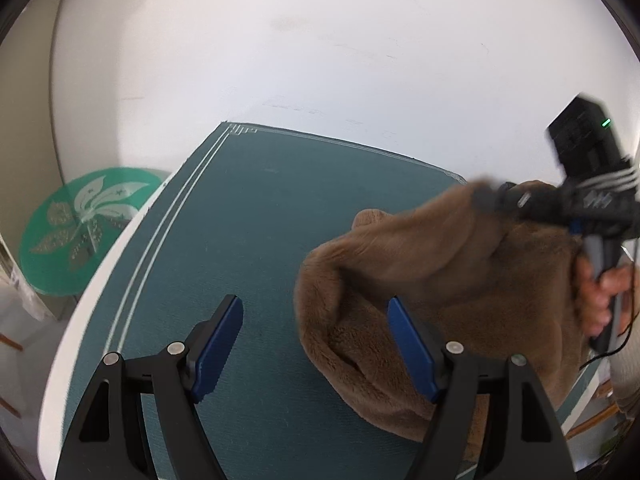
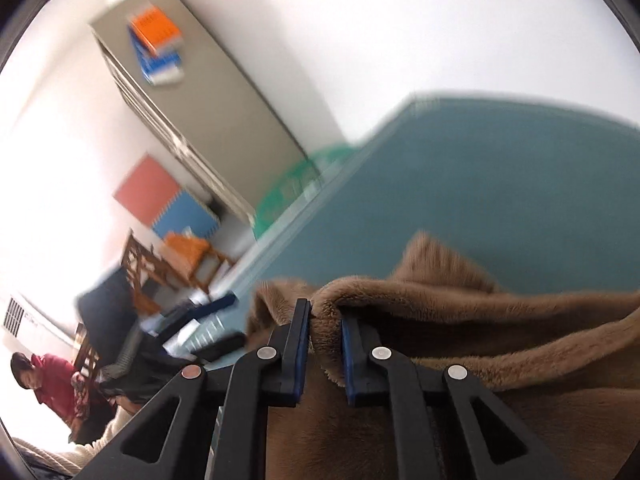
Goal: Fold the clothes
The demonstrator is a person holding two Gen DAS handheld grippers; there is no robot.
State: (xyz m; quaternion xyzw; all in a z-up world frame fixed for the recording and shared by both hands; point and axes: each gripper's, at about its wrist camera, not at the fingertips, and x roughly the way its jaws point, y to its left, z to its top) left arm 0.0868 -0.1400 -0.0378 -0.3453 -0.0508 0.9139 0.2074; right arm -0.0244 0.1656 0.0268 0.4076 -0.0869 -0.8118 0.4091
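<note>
One fuzzy brown garment (image 2: 460,320) on one teal mat (image 1: 248,240), right gripper (image 2: 325,354) pinching its fold, left gripper (image 1: 316,344) wide and empty, only right view shows grey cabinet (image 2: 224,120)

We see the brown fleece garment (image 1: 440,264) on the teal-covered surface (image 1: 248,216), right of our left tongs (image 1: 316,344), its fold between our right tongs (image 2: 326,356).

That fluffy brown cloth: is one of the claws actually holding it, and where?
Yes. The right gripper is shut on a raised fold along the edge of the fluffy brown garment. The left gripper is open and holds nothing.
</note>
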